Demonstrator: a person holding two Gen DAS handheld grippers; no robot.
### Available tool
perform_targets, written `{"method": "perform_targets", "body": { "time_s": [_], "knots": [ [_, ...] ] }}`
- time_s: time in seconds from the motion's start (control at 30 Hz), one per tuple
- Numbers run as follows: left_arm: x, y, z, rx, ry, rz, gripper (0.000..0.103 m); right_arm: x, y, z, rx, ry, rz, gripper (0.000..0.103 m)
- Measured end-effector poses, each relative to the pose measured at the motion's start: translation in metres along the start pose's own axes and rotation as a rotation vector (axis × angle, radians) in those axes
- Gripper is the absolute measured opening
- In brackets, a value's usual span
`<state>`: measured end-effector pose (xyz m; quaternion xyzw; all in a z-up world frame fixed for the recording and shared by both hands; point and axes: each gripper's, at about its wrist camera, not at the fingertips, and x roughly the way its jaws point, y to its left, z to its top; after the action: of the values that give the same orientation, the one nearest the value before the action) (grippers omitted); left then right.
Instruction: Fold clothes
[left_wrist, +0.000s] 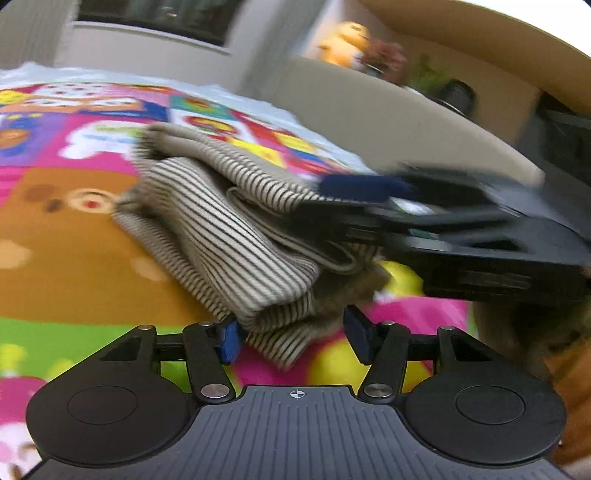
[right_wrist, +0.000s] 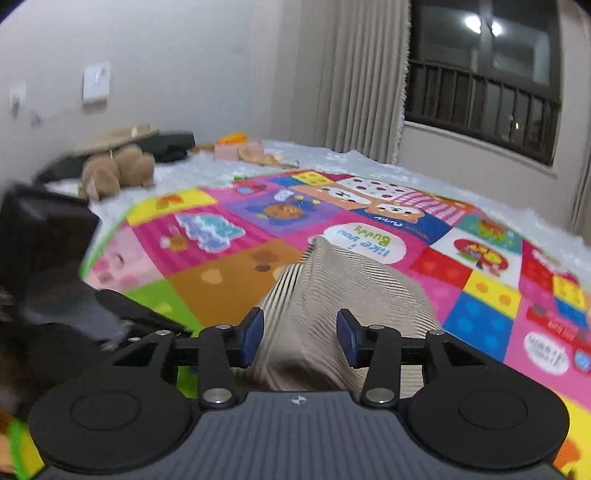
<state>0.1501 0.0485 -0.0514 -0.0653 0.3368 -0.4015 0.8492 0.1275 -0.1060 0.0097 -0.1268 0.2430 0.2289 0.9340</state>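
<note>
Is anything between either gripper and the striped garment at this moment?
Nothing visible. The folded striped garment lies on the colourful play mat, its near edge already between the left gripper fingers, and it also sits between the right gripper fingers.

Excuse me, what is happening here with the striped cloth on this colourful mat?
A person is folding a striped beige garment on a cartoon play mat with two handheld grippers. The garment is already bunched into a thick folded bundle. The left gripper and the right gripper each have part of the bundle between parted jaws, and neither seems to clamp it.
</note>
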Motion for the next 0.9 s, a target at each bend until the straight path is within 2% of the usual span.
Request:
{"method": "perform_targets", "body": {
  "time_s": [0.07, 0.2, 0.37, 0.47, 0.5, 0.53, 0.57, 0.67, 0.73, 0.83, 0.9],
  "knots": [
    [-0.006, -0.003, -0.004, 0.017, 0.002, 0.015, 0.064, 0.009, 0.005, -0.004, -0.058, 0.028, -0.044, 0.043],
    [-0.029, 0.014, -0.009, -0.049, -0.032, 0.045, 0.073, 0.003, 0.005, -0.016, -0.068, 0.043, -0.067, 0.047],
    [-0.041, 0.031, -0.006, -0.165, -0.094, 0.026, 0.063, -0.010, 0.011, -0.030, -0.095, 0.021, -0.087, 0.055],
    [-0.036, 0.038, 0.002, -0.230, -0.105, 0.022, 0.053, -0.001, 0.019, -0.036, -0.172, 0.028, -0.145, 0.056],
    [-0.032, 0.039, 0.004, -0.238, -0.095, 0.030, 0.044, 0.002, 0.020, -0.038, -0.204, 0.026, -0.175, 0.050],
    [-0.028, 0.039, 0.004, -0.242, -0.083, 0.037, 0.036, 0.002, 0.017, -0.037, -0.207, 0.026, -0.189, 0.038],
    [-0.026, 0.039, 0.003, -0.245, -0.073, 0.035, 0.035, -0.001, 0.011, -0.035, -0.183, 0.021, -0.196, 0.028],
    [-0.019, 0.039, 0.004, -0.243, -0.060, 0.005, 0.031, -0.020, -0.008, -0.016, -0.105, -0.039, -0.189, 0.022],
    [-0.015, 0.038, 0.003, -0.240, -0.057, -0.002, 0.031, -0.035, -0.012, 0.007, -0.052, -0.108, -0.143, 0.010],
    [-0.013, 0.043, 0.001, -0.249, -0.050, -0.005, 0.031, -0.034, -0.006, 0.027, 0.015, -0.117, -0.001, 0.009],
    [-0.015, 0.049, -0.003, -0.263, -0.044, -0.003, 0.032, -0.015, 0.002, 0.021, 0.031, -0.062, 0.058, 0.008]
  ]
}}
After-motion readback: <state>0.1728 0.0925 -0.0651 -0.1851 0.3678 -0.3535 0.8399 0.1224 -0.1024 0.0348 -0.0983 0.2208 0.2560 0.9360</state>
